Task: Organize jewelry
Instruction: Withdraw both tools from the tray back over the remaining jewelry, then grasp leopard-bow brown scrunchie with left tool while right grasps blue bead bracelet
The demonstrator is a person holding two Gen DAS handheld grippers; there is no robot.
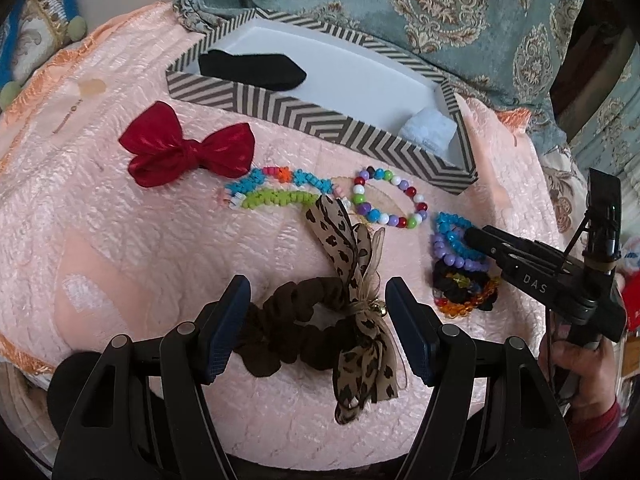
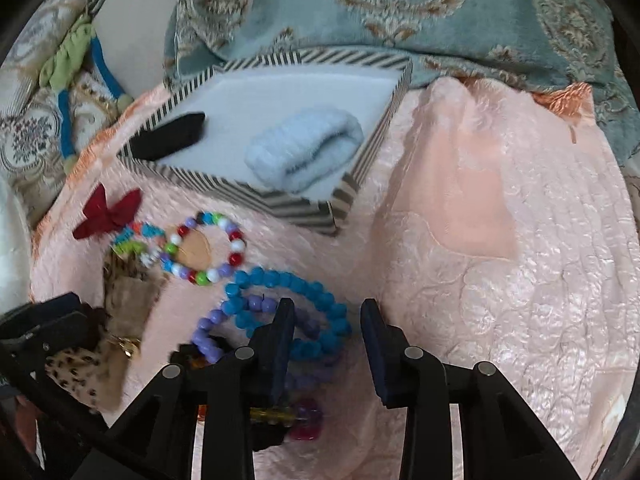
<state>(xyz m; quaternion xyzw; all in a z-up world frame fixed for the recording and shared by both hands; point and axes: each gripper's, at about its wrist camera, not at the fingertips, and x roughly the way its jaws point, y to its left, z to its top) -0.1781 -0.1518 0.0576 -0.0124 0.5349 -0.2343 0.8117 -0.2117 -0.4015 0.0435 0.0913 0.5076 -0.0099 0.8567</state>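
My left gripper [image 1: 318, 300] is open, its jaws on either side of a brown scrunchie [image 1: 288, 334] with a leopard-print bow [image 1: 352, 264]. My right gripper [image 2: 328, 320] is open over a blue bead bracelet [image 2: 288, 292] and a purple bead bracelet [image 2: 208, 332]; its left finger [image 2: 282, 344] rests across them. It also shows in the left wrist view [image 1: 470, 236]. A multicolour bead bracelet [image 1: 390, 196], a star-bead bracelet [image 1: 276, 190] and a red bow [image 1: 188, 146] lie on the pink quilt [image 1: 140, 240]. The striped box [image 1: 320, 120] holds a black item [image 1: 250, 68] and a light blue scrunchie [image 2: 304, 148].
A dark scrunchie and orange-red beads [image 1: 466, 288] lie beside the blue bracelet. A teal patterned cushion [image 1: 440, 8] stands behind the box. A blue and green band [image 2: 64, 92] lies off the quilt at the far left.
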